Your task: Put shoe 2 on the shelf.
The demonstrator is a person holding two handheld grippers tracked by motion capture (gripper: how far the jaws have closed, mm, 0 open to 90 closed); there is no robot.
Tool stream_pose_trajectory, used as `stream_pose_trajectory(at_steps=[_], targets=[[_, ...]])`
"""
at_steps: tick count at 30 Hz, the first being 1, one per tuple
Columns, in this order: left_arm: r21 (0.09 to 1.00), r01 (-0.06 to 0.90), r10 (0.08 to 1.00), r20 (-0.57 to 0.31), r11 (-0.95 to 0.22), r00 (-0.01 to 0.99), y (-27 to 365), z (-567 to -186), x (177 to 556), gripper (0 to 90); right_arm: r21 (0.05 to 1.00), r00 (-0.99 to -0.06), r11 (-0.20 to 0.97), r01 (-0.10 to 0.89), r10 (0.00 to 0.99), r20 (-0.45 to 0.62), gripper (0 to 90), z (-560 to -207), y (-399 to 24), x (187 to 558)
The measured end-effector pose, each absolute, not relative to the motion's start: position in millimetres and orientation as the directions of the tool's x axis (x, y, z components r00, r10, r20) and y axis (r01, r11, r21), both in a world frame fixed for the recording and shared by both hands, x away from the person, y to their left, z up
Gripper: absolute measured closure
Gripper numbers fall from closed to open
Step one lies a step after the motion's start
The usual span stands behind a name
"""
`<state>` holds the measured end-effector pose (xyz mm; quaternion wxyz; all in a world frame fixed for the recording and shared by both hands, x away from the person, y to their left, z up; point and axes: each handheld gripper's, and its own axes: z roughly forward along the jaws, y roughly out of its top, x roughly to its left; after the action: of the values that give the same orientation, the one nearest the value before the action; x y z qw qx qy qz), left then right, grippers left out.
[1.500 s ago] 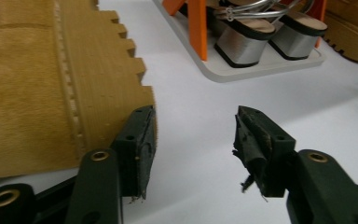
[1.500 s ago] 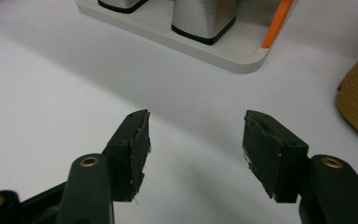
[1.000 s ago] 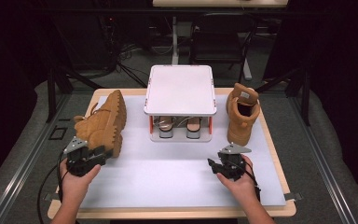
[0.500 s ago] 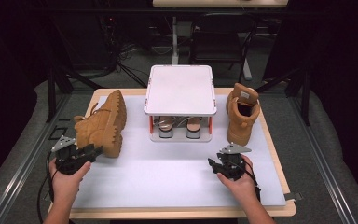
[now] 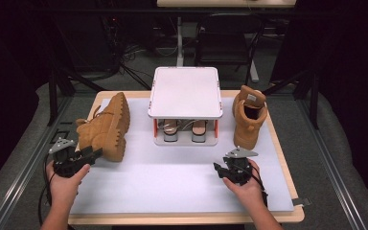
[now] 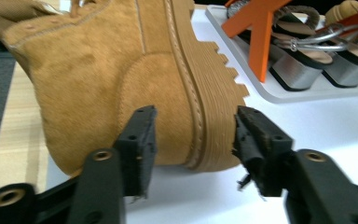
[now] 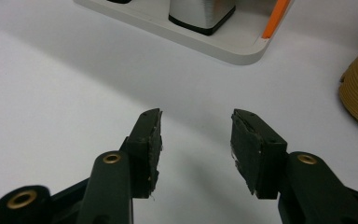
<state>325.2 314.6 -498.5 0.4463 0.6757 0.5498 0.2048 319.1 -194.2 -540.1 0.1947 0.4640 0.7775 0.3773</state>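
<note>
Lining up on the tan boot (image 6: 135, 79) — heel sits just ahead of left gripper (image 6: 193, 135), jaws just been opening, nothing pinched yet. Next: push fwd, clamp heel. Right gripper (image 7: 196, 140) spread, idle.

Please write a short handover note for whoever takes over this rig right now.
Left gripper: open, its jaws have just been opening; the heel of the left boot sits between them, not clamped. That boot lies on its side at the mat's left.
Right gripper: open, empty, over the white mat.
Right boot: upright, right of the shoe rack, which holds heeled sandals on its lower shelf.
Done: nothing placed yet. Left: probably both boots.
</note>
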Motion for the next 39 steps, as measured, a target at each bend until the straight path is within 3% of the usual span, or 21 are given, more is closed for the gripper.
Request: stream_pose_trajectory(at_steps=[11, 35, 39], targets=[[0.813, 0.577, 0.937, -0.255, 0.074, 0.239, 329, -492, 346, 32.6, 0.759, -0.493, 0.275, 0.590, 0.867, 0.070, 51.4, -540, -195, 319], [0.776, 0.617, 0.941, -0.293, 0.133, 0.167, 359, -493, 377, 32.1, 0.750, -0.493, 0.273, 0.603, 0.866, 0.081, 51.0, -542, -195, 320], [0.759, 0.628, 0.924, -0.346, 0.172, 0.165, 364, -500, 379, 32.3, 0.752, -0.492, 0.269, 0.602, 0.867, 0.084, 50.9, -542, -195, 320]])
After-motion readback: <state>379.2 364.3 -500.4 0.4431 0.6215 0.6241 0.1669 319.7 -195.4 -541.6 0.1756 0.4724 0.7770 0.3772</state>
